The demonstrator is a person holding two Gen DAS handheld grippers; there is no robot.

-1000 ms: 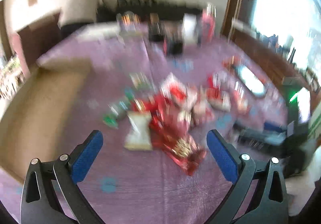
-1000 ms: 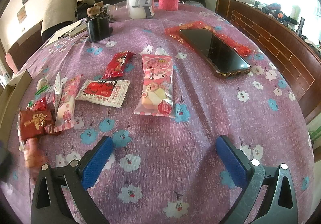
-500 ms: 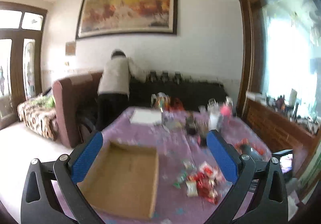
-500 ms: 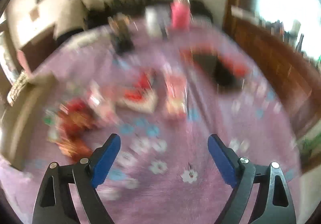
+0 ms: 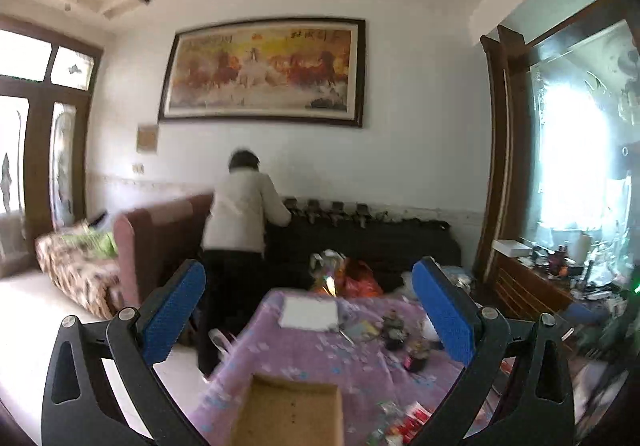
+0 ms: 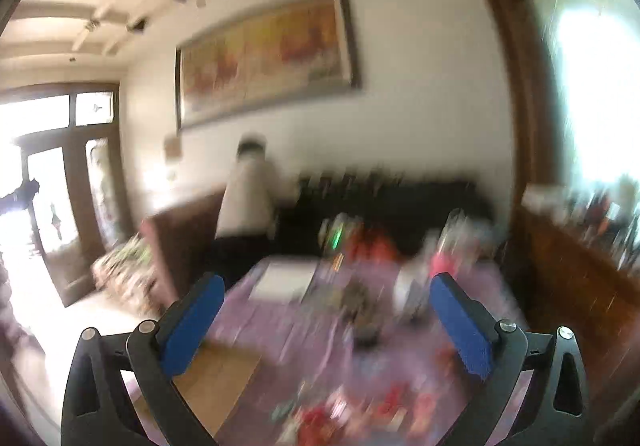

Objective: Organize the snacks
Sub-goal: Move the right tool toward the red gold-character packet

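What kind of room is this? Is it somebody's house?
Most likely a living room in a home. A big framed horse painting hangs on the wall, a sofa stands below it, and a table with a purple flowered cloth holds snacks and a cardboard box.

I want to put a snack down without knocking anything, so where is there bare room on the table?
Free: the inside of the cardboard box, which looks bare, and the purple tablecloth between the box and the white paper. Crowded: the snack pile right of the box, and the small clutter right of the paper.
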